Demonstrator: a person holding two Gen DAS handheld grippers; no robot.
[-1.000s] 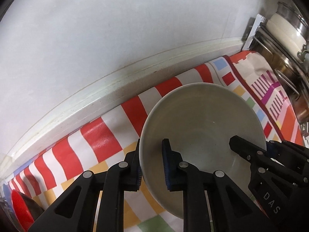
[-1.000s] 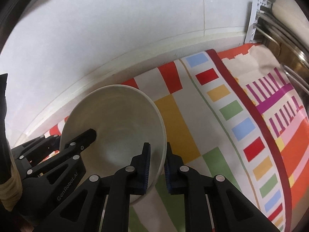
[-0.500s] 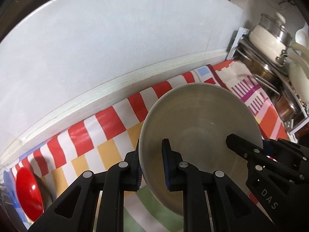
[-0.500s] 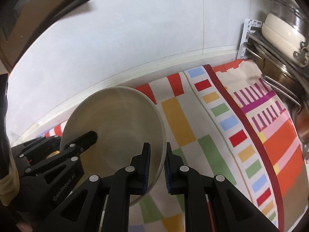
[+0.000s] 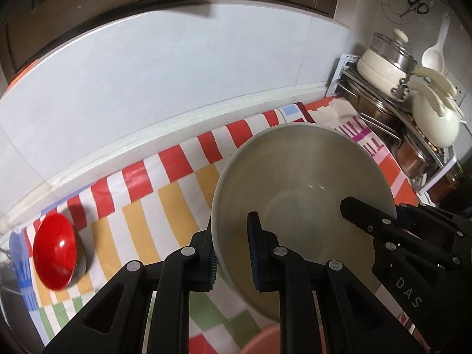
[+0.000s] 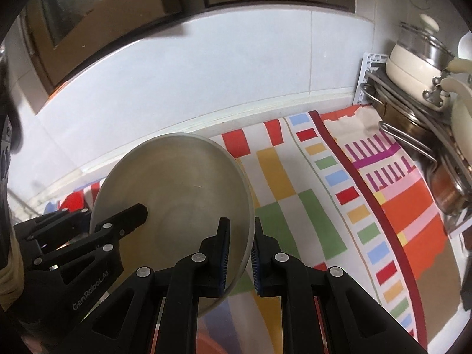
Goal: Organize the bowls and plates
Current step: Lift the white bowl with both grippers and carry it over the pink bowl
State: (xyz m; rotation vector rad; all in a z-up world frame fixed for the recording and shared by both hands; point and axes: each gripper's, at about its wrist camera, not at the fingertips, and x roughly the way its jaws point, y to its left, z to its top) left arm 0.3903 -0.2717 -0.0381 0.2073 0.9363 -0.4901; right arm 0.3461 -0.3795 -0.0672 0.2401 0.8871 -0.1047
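Nearest the left wrist camera, the left gripper [image 5: 233,249] has its jaws drawn narrow on the near-left rim of a large pale bowl [image 5: 303,188], one pad inside the wall and one outside. In the right wrist view the right gripper [image 6: 239,250] pinches the opposite rim of the bowl [image 6: 174,188] the same way. The bowl hangs between the two tools, tilted, clear of the striped cloth [image 5: 165,206] that covers the surface.

It looks like glazed ceramic: stiff, probably fairly heavy for its width, smooth enough to slide in a thin pinch, and likely to chip or break if dropped. Two grips on opposite edges seem the sound choice, since one pinch alone would let it swing.

Farther left on the cloth sits a red bowl [image 5: 56,253], well apart from the carried one. At the bottom edge a pinkish rim [image 5: 262,342] shows; what it belongs to is unclear. Beyond, by the tiled wall, a rack [image 5: 383,109] holds pots [image 5: 386,65].
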